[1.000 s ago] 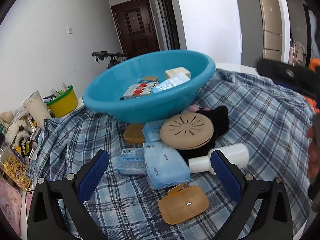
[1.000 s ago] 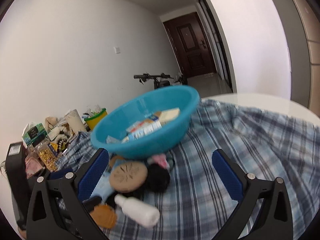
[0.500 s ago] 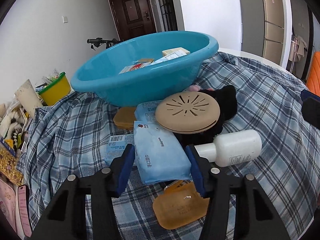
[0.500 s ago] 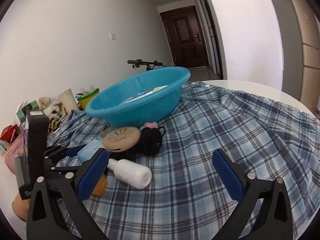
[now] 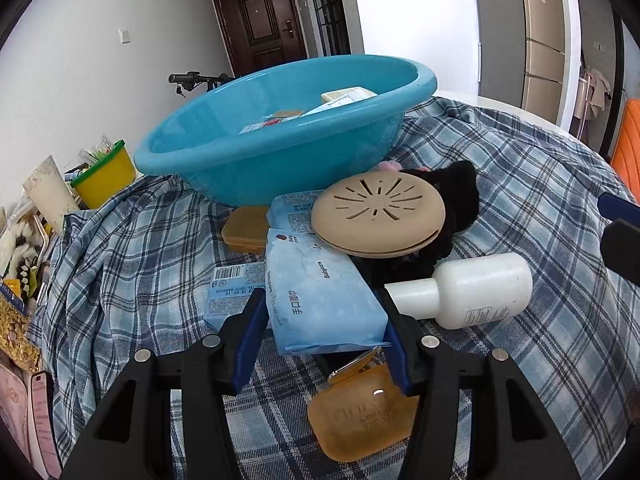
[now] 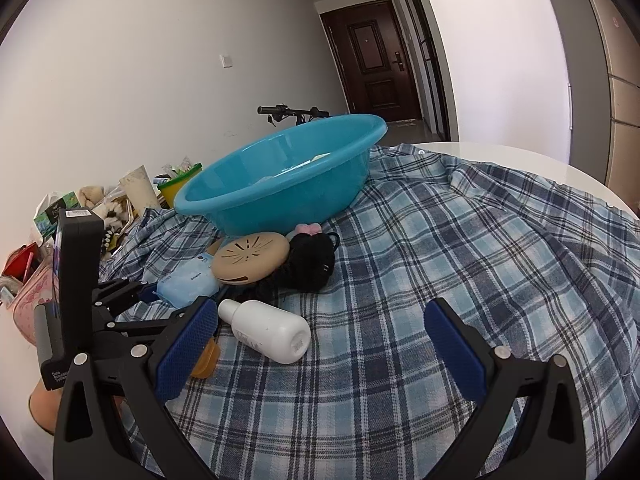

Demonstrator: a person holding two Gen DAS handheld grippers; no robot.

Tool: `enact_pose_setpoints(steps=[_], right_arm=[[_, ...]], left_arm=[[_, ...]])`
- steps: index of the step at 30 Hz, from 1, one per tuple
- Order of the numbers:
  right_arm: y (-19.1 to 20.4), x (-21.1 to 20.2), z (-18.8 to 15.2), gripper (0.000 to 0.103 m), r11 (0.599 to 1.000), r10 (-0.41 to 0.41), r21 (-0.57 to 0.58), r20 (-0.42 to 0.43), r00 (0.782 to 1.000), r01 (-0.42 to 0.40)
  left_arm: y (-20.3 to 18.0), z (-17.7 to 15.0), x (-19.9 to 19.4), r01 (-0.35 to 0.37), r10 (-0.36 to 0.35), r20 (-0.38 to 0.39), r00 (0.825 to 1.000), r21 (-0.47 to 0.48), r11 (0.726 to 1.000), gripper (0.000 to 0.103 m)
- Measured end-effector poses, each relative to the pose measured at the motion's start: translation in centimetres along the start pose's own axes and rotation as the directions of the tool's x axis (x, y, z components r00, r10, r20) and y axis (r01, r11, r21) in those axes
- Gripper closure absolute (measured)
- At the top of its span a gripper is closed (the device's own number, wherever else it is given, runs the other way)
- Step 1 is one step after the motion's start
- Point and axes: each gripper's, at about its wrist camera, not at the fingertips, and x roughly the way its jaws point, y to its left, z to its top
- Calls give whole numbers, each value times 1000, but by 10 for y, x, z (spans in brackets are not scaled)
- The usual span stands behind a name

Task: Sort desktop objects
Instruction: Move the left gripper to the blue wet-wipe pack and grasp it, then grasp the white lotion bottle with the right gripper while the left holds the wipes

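Observation:
My left gripper (image 5: 320, 312) is shut on a light blue pack of wet wipes (image 5: 320, 284), one blue pad against each long side. The pack lies on the plaid cloth, its far end under a beige round slotted disc (image 5: 378, 214). Beside it lie a white bottle (image 5: 472, 292) on its side, an amber soap box (image 5: 360, 412) and a black plush item (image 5: 456, 196). A blue basin (image 5: 280, 152) behind them holds several small boxes. My right gripper (image 6: 320, 316) stands open over the cloth, with the white bottle (image 6: 268, 330) just inside its left finger.
A smaller blue packet with a barcode (image 5: 228, 292) and a second amber box (image 5: 244, 228) lie left of the pile. A yellow tub (image 5: 104, 172) and loose clutter crowd the table's left side. The white table edge (image 6: 500, 156) shows beyond the cloth.
My left gripper came down toward the pile and went from wide open to shut on the wet wipes pack. The right gripper sank lower over the cloth and stayed open.

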Motion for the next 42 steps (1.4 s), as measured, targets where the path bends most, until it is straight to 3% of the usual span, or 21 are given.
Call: enact_pose_setpoints(steps=[4,16,20,32,38,40,42], right_arm=[[0,0,-1,0,1000,-6,0,-9,1000,6],[5,10,-5,0,1000,-12,-29,-62,998,10],[5,22,-7,0,999,50,-2,-117,992,-50],[39,66,-11,0,992,8,-121,-246,969,-38],[56,76,-12,0,974,-69,-225,-255,964,11],[58,75,-11,5,971,-86,-238,-239,967,27],[57,78,-11,22,965,-113,-257,-254,961,46]], left_arm=[[0,1,-4,3,-3,18,1000,-4,1000,57],[13,-1,-22,47,-45,59,997,-27,999,59],[22,-3,-30,57,-53,80,995,-50,997,59],[47,-10,-45,97,-85,120,989,-103,990,59],[59,-13,-48,117,-100,132,986,-131,984,59],[62,-14,-48,125,-106,134,985,-142,982,59],[65,-16,-47,131,-111,136,984,-148,980,59]])
